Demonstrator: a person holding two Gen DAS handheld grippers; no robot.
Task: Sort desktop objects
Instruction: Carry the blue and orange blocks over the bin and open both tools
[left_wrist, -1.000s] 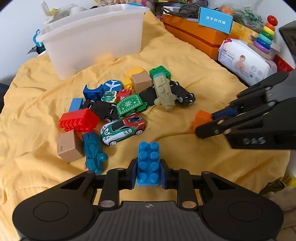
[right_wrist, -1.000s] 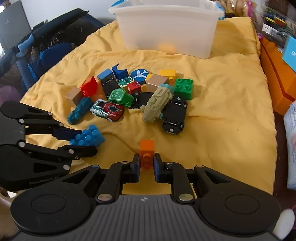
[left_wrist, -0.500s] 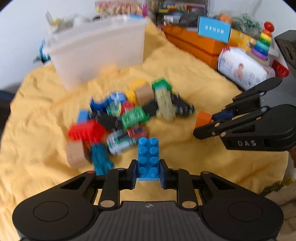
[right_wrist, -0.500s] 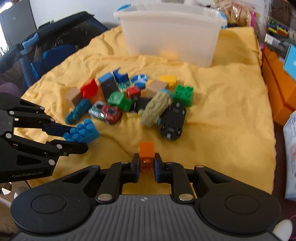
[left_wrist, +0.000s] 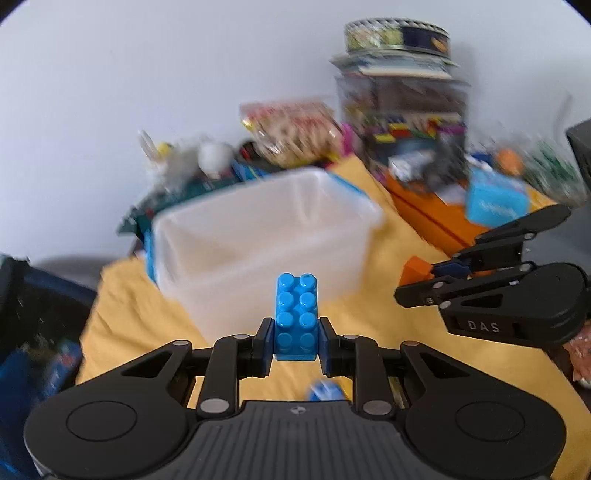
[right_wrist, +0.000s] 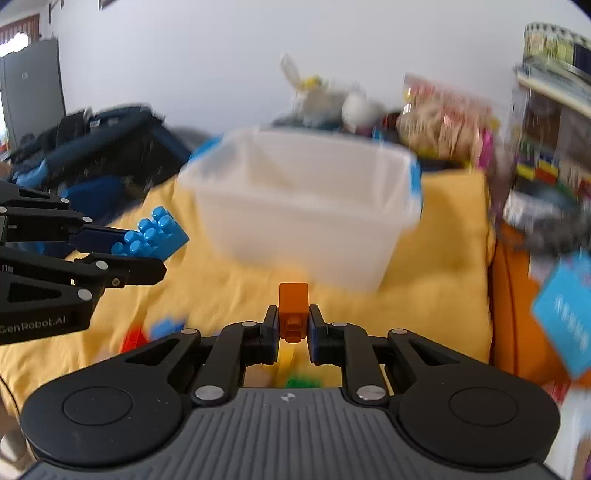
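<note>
Gripping blue brick (left_wrist: 296, 318), left tongs (left_wrist: 295, 341)

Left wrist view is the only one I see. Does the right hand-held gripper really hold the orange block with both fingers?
Observer: Yes. In the right wrist view, the right hand-held gripper is shut on the orange block, with one finger on each side.
Operator: Which way does its stud face?
Observer: Back toward the camera. One round stud shows low on the block.
Operator: What lies below that gripper?
Observer: Blurred toys, red, blue, yellow and green, on the yellow cloth.
</note>
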